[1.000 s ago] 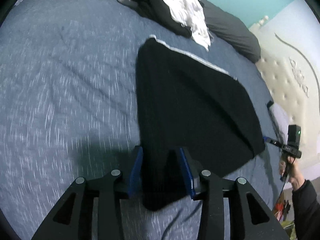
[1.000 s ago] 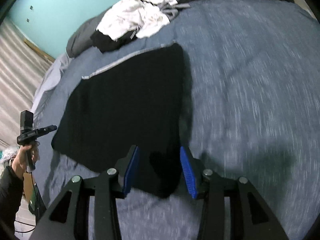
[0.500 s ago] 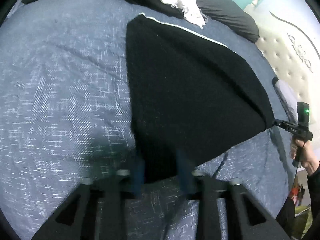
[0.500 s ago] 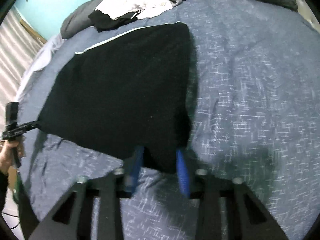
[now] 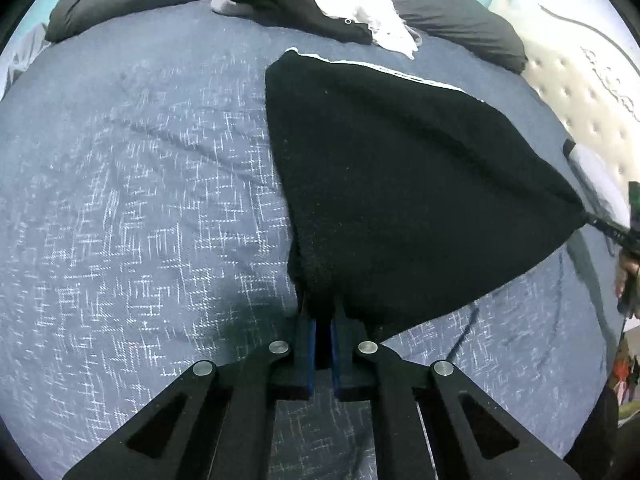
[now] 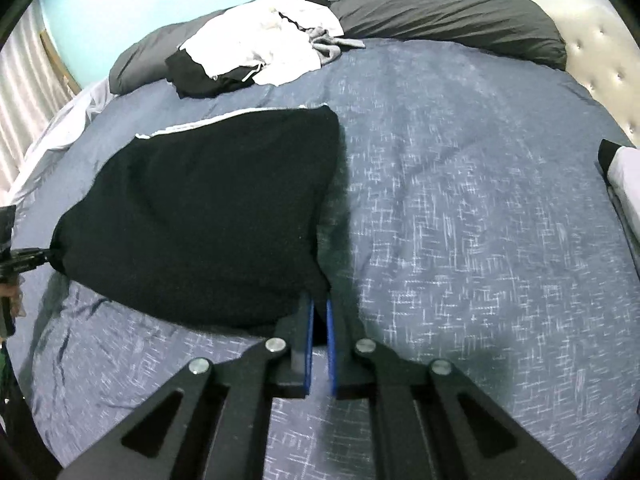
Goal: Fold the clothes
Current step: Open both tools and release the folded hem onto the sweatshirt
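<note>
— Both sets of jaws have closed since the earlier frames. Then they stood spread on either side of the near edge of the black garment [image 5: 404, 184]; now the left gripper [image 5: 323, 312] pinches its near-left corner, blue pads pressed on the cloth.

— And the right?

— Same. The right gripper [image 6: 317, 310] has just been closing too, and now pinches the near-right corner. In the left wrist view its tip shows at the far right, cloth drawn to a point there. Near edge lifted off the blue bedspread [image 5: 132, 184]; shadow visible beneath.

— Where does the rest lie?

— Forward of both sets of fingers. The far edge, with its pale trim [image 6: 224, 120], rests on the bed. Beyond it, well apart, a heap of black and white clothes [image 6: 264, 60] against the dark pillows [image 6: 440, 16].

— Long axis?

— Held edge runs side to side between the two hands; the body runs away from them toward the trim. Neither hand looks nearer to it.

— So the fold?

— My judgement: carry the held edge forward, both hands together, and lay it at the trim. Uneven travel would skew the fold.
</note>
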Demonstrator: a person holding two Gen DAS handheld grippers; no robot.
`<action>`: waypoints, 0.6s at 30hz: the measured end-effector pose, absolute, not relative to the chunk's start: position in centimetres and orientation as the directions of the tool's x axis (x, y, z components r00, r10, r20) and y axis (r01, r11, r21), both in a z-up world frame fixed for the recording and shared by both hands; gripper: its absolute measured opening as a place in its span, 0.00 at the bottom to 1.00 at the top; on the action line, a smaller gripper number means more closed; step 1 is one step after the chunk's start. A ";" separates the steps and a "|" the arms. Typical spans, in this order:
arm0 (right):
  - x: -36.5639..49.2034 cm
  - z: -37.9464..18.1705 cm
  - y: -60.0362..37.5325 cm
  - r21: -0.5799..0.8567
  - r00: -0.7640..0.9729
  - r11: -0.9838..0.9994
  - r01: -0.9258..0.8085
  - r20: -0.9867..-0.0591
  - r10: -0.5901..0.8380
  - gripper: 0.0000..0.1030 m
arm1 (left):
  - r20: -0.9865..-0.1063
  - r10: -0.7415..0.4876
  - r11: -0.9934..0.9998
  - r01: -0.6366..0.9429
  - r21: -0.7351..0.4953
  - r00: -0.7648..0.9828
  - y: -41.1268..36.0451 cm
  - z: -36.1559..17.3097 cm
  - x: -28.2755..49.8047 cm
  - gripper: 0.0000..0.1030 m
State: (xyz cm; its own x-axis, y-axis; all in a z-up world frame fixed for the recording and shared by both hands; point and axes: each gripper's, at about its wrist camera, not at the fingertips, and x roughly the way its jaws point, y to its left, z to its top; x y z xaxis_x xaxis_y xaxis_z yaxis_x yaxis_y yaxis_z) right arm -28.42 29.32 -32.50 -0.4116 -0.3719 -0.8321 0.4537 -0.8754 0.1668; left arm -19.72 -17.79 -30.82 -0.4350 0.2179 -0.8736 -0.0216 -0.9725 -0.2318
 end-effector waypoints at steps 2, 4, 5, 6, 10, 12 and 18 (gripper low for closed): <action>-28.8 -33.6 29.8 0.219 -0.361 -0.871 0.440 -0.845 -0.395 0.05 | -0.873 0.231 -0.969 -0.025 -0.244 -0.429 -17.7 -31.2 -19.4 0.05; -28.8 -34.4 30.3 0.259 -0.324 -0.866 0.428 -0.850 -0.415 0.05 | -0.872 0.250 -0.962 -0.009 -0.272 -0.420 -18.1 -31.5 -19.2 0.06; -28.8 -34.7 30.5 0.278 -0.306 -0.863 0.422 -0.852 -0.425 0.06 | -0.874 0.259 -0.959 -0.004 -0.283 -0.412 -18.2 -31.6 -19.2 0.06; -28.9 -34.9 30.8 0.294 -0.294 -0.861 0.414 -0.852 -0.432 0.06 | -0.874 0.261 -0.959 -0.003 -0.285 -0.410 -18.2 -31.6 -19.1 0.07; -28.9 -34.9 32.1 0.340 -0.266 -0.859 0.383 -0.850 -0.455 0.11 | -0.875 0.257 -0.960 -0.002 -0.280 -0.410 -18.2 -30.3 -18.5 0.10; -28.8 -34.5 32.7 0.340 -0.275 -0.864 0.372 -0.848 -0.452 0.11 | -0.872 0.251 -0.961 0.002 -0.277 -0.421 -18.3 -29.3 -18.1 0.11; -28.9 -31.6 32.1 0.394 -0.336 -0.836 0.383 -0.783 -0.523 0.12 | -0.830 0.245 -0.948 0.057 -0.313 -0.501 -19.2 -26.0 -18.0 0.11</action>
State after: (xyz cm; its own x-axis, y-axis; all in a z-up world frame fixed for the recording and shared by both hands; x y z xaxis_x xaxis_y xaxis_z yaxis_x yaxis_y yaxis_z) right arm -28.90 32.07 -31.59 -0.3357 -0.5230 -0.7835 0.3826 -0.8357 0.3939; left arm -17.99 -19.19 -25.97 -0.5012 0.2446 -0.8300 0.0566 -0.9479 -0.3135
